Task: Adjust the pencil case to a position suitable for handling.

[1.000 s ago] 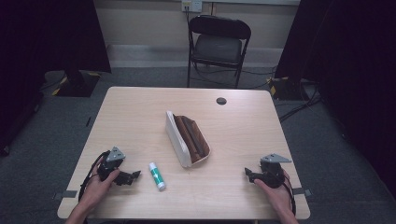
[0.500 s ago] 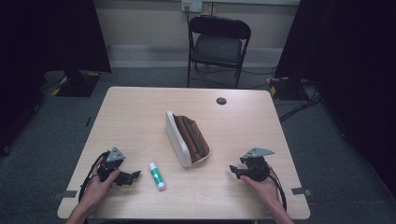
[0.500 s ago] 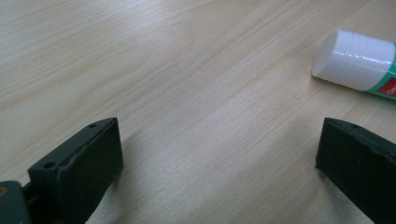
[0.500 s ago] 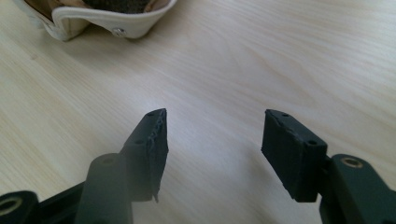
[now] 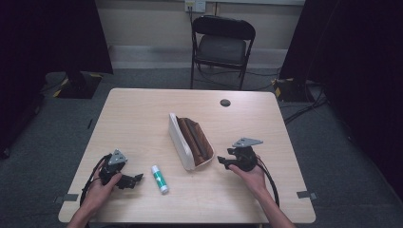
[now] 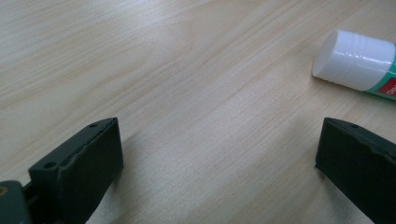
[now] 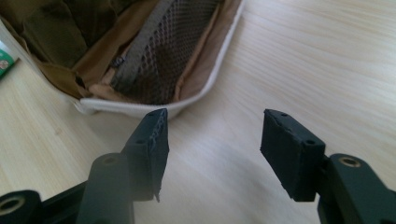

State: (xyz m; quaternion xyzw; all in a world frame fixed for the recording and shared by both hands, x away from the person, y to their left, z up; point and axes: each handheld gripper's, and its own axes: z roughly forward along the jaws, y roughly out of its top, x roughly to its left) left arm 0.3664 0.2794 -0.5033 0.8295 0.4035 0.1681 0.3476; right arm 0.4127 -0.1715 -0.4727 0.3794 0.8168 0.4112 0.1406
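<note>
A white pouch (image 5: 190,140) with a brown lining lies open in the middle of the wooden table (image 5: 142,114). To its left lies a white and green glue stick (image 5: 159,179). My left gripper (image 5: 132,180) rests on the table left of the glue stick, open, its jaws wide over bare wood (image 6: 219,154); the stick's white cap (image 6: 355,65) lies just beyond the right jaw. My right gripper (image 5: 222,161) points at the pouch's near right corner. Its jaws (image 7: 212,135) have just been closing partway and stand open with nothing between them, a little short of the pouch rim (image 7: 140,107).
A small black round disc (image 5: 225,102) sits near the table's far edge. A black folding chair (image 5: 222,45) stands behind the table. Cables trail from both grippers toward the front edge. Bare wood lies right of the pouch.
The right hand has moved left across the table from near the right edge up to the pouch's corner. Left gripper, glue stick and pouch have kept still.
</note>
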